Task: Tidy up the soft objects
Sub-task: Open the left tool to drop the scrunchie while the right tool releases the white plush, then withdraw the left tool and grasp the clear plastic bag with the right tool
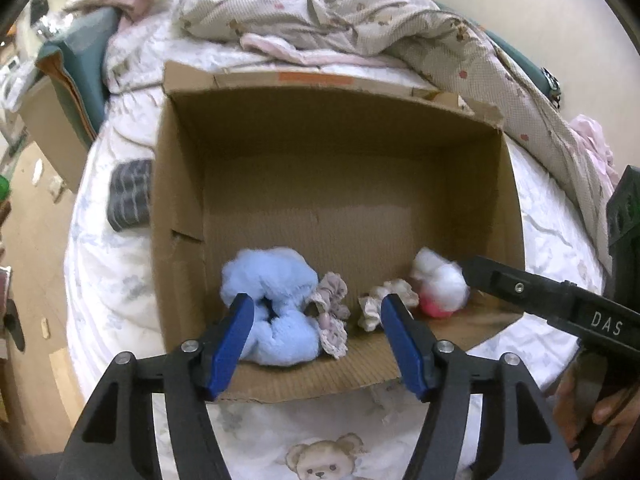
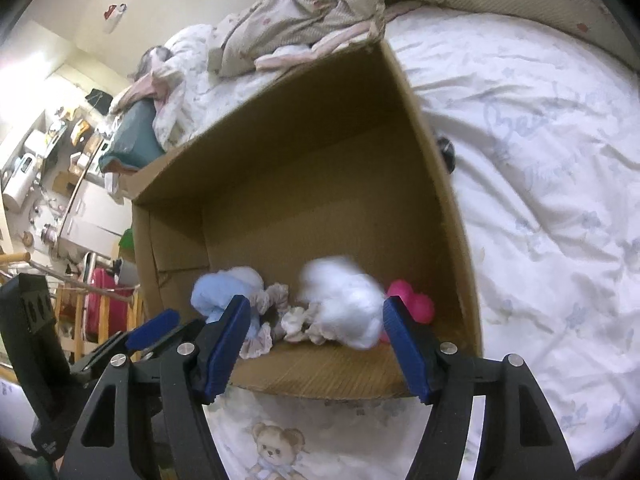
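Presently, a cardboard box [image 1: 180, 184] lies open on the bed [image 1: 104, 280], its near flap folded flat onto the bedsheet. All soft items sit along the near edge of the box floor. A light blue plush item [image 1: 276, 300] rests at the left side; a lace-trimmed scrunchie [image 1: 332, 312] touches its right flank. A cream scrunchie [image 1: 380, 300] lies just beside that, and a white fluffy item [image 2: 344, 304] with a bright pink piece [image 2: 416, 304] against it occupies the right side.

The left hand-held gripper [image 1: 318, 312] hovers above the near flap with its blue pads spread wide, nothing between them; the left pad overlaps the blue plush in view, though contact cannot be confirmed. The right hand-held gripper [image 2: 316, 316] is likewise spread wide and holds nothing, its pads framing the white fluffy item, which appears blurred.

A rumpled patterned quilt [image 1: 360, 20] is heaped beyond the box. A dark striped object [image 1: 130, 192] lies on the sheet just left of the box. A teddy bear print [image 1: 320, 464] marks the sheet near the camera.
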`<state>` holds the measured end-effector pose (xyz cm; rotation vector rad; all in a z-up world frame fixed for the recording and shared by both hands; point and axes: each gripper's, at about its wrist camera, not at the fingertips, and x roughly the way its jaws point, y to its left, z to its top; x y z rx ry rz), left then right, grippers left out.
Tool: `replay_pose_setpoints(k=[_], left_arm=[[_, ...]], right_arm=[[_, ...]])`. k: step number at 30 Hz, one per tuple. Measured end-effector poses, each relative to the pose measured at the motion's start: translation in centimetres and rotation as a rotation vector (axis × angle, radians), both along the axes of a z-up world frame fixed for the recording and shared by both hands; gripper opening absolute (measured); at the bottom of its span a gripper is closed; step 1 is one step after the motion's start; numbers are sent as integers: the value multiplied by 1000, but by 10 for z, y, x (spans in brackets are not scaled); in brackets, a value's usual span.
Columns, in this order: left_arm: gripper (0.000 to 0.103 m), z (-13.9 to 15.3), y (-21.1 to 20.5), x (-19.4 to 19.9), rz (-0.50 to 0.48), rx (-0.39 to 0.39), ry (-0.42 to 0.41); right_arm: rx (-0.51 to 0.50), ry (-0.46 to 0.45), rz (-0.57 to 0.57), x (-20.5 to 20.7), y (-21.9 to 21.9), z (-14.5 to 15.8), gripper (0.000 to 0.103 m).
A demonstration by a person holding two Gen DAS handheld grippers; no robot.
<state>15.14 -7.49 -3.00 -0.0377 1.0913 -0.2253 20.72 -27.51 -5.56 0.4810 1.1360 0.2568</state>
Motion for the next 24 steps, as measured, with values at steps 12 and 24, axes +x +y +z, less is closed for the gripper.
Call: replay_pose_setpoints(k=[12,24], left_arm=[[63,22,21,-8,55,34,-81],[87,46,55,-37,159,23,-143]], right_arm=[[-78,-22,-13,-11,-4,7,73],[-99,-41,10,-38,-5,17,73]])
